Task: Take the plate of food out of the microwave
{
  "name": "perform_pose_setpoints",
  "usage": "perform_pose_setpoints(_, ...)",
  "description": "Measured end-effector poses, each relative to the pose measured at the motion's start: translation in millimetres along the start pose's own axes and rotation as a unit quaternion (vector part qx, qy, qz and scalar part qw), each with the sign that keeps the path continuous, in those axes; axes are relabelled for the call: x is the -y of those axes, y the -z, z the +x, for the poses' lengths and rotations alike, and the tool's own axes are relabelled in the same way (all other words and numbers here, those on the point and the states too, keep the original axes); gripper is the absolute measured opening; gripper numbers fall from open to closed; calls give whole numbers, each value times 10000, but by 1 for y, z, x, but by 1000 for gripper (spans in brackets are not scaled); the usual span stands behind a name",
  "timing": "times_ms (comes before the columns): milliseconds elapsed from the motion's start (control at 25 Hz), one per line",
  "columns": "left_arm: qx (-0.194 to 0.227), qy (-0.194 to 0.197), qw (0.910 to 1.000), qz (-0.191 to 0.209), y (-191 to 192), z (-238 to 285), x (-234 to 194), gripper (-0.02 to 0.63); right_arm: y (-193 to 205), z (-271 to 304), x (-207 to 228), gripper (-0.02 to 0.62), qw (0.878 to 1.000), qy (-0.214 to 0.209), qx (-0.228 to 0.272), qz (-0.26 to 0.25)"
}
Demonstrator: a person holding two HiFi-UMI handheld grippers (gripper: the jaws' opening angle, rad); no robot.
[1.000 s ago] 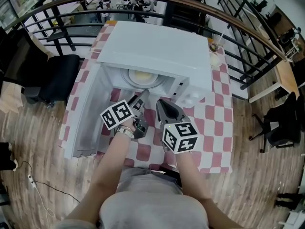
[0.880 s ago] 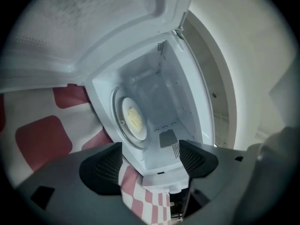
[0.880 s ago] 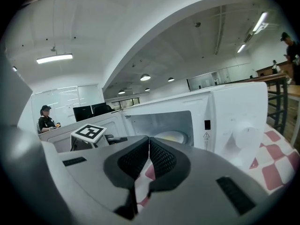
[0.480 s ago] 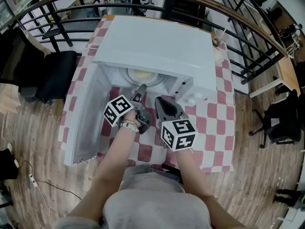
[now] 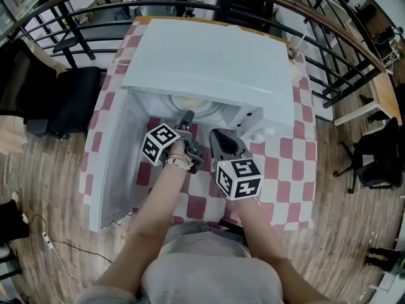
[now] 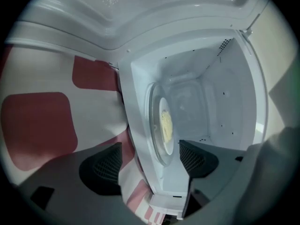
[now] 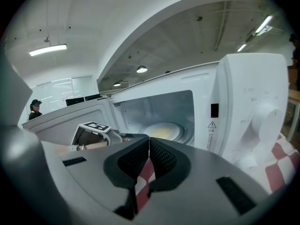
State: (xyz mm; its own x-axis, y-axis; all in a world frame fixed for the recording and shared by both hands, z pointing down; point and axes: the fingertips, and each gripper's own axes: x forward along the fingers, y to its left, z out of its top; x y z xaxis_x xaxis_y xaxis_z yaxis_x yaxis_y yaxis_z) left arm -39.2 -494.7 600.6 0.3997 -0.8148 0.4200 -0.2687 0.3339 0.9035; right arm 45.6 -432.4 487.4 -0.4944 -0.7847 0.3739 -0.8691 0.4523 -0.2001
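Observation:
A white microwave (image 5: 209, 62) stands on a red-and-white checked table (image 5: 285, 163) with its door (image 5: 117, 163) swung open to the left. Inside, on the glass turntable, sits a white plate of yellow food (image 5: 188, 102) (image 6: 165, 123) (image 7: 164, 131). My left gripper (image 5: 186, 117) (image 6: 150, 161) is at the mouth of the cavity, open, its jaws to either side of the front sill and nothing between the pads. The right gripper (image 5: 216, 135) (image 7: 149, 156) hangs just outside the opening, to the right of the left one, shut and empty.
The microwave's control panel with its knob (image 7: 260, 111) is to the right of the cavity. A cup with a straw (image 5: 294, 59) stands at the table's back right corner. A black chair (image 5: 69, 100) is on the left and a curved railing (image 5: 329, 37) runs behind.
The left gripper has moved forward to the microwave's opening. The right gripper has kept its place, shut. The view has tilted closer over the microwave.

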Motion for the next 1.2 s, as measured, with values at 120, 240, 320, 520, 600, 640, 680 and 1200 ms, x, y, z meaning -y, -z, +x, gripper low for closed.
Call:
perform_pose_setpoints(120, 8, -192, 9998, -68, -1, 8, -2, 367, 4, 2, 5, 26, 9999, 26, -54, 84)
perform_pose_setpoints(240, -35, -221, 9996, -170, 0, 16, 0, 367, 8, 5, 12, 26, 9997, 55, -108, 222)
perform_pose_setpoints(320, -18, -297, 9992, -255, 0, 20, -2, 367, 11, 7, 16, 26, 9994, 77, -149, 289)
perform_pose_setpoints(520, 69, -474, 9980, -419, -3, 28, -9, 367, 18, 10, 19, 26, 9992, 70, -245, 294)
perform_pose_setpoints(600, 96, -553, 9972, -490, -4, 31, -10, 367, 19, 12, 20, 26, 9992, 53, -277, 301)
perform_pose_setpoints(640, 99, -604, 9968, -505, -4, 32, -10, 367, 20, 12, 20, 26, 9991, 48, -293, 312)
perform_pose_setpoints(680, 94, -666, 9964, -510, -4, 33, -10, 367, 21, 13, 20, 26, 9990, 46, -310, 325)
perform_pose_setpoints(1200, 156, -823, 9951, -520, -6, 30, -10, 274, 25, 10, 27, 26, 9984, 108, -408, 371)
